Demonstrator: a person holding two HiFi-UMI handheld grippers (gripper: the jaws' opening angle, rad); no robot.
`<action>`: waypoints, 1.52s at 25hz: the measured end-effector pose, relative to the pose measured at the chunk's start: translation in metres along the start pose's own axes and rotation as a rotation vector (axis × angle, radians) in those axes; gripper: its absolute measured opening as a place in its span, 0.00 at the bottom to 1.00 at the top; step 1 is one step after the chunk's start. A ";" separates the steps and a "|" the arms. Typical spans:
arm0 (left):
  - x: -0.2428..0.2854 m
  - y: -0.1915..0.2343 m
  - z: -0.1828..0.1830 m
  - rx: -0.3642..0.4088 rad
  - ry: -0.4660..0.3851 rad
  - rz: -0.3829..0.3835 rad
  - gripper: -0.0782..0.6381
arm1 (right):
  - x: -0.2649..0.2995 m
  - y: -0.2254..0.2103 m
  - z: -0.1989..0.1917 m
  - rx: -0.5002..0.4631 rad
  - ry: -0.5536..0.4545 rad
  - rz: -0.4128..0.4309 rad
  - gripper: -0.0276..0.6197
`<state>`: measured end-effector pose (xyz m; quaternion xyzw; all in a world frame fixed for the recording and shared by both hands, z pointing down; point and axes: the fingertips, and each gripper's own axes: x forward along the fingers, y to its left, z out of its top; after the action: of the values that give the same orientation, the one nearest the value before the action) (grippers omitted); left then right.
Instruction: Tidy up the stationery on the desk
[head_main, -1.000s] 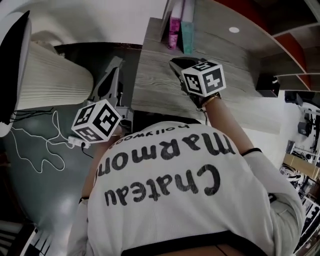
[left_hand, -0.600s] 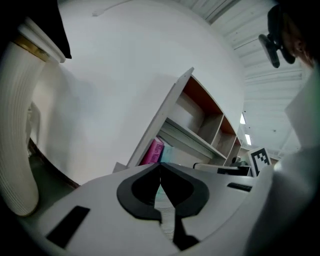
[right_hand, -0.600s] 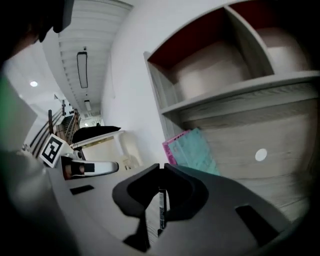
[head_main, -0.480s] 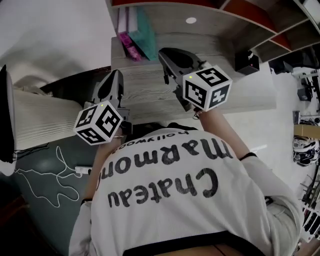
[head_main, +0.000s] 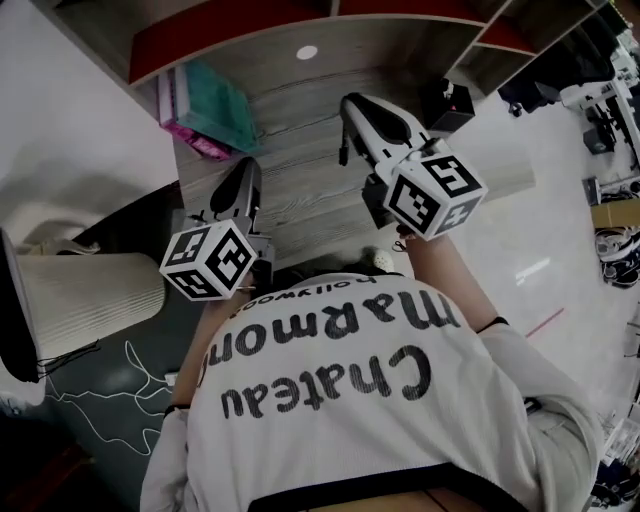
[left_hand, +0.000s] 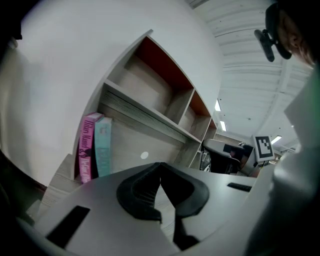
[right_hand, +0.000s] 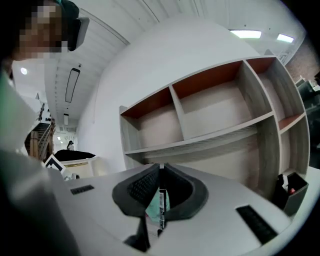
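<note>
On the desk (head_main: 300, 195): books (left_hand: 100, 150) already upright.
Right gripper (right_hand: 161, 169): clamped on a pen (right_hand: 161, 205), probably bound for the black holder (right_hand: 291, 195).
Left gripper (left_hand: 160, 166): closed, empty.

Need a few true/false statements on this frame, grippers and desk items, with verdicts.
1. The right gripper grips a pen between its fingers. True.
2. The left gripper holds a book. False: its fingers are together with nothing between them.
3. A pink book and a teal book stand side by side on the desk. True.
4. The black holder stands right beside the books. False: it stands apart from them, toward the desk's other end.
</note>
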<state>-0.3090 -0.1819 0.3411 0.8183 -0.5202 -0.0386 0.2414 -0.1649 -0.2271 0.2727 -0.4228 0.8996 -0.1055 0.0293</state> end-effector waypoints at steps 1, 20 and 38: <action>0.009 -0.008 -0.001 0.001 -0.001 0.000 0.13 | -0.006 -0.014 0.003 0.002 -0.005 -0.013 0.11; 0.151 -0.172 -0.055 -0.016 0.017 -0.047 0.13 | -0.111 -0.198 0.041 -0.051 0.011 -0.057 0.11; 0.147 -0.209 -0.098 -0.039 -0.001 0.128 0.13 | -0.153 -0.295 0.050 0.001 -0.023 -0.058 0.11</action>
<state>-0.0364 -0.2035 0.3643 0.7786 -0.5707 -0.0333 0.2589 0.1633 -0.3012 0.2815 -0.4500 0.8864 -0.1019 0.0367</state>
